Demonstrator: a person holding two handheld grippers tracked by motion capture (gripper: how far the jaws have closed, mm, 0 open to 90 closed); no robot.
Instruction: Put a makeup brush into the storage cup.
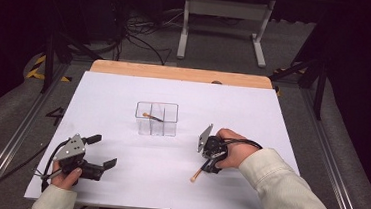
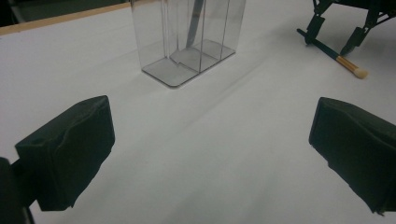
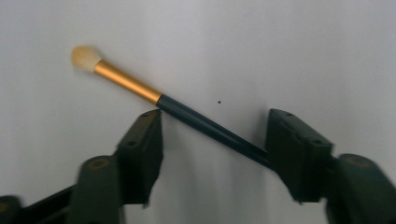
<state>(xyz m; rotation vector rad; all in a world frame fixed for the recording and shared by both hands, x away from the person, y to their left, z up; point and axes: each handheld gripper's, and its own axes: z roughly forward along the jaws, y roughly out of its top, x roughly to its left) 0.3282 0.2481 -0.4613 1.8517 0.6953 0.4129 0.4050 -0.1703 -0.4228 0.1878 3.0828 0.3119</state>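
A light, stiff makeup brush point(image 3: 154, 95) lies between the right gripper point(image 3: 212, 140)'s half-closed jaws, best pinched mid-handle; the left gripper point(image 1: 100, 153) gapes wide, empty.

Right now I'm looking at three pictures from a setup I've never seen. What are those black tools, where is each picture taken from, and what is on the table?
A person sits at a white table and holds a hand-worked gripper in each hand. The high view looks down from above them. The other two pictures come from cameras riding on the grippers, looking along their black jaws.

The left gripper rests near the table's front edge, jaws wide open with nothing between them.

The right gripper points down over a small makeup brush lying on the table. The dark handle runs between its jaws, which straddle it; I cannot tell whether the pads press on it yet.

In the middle stands a clear divided box with another brush inside.
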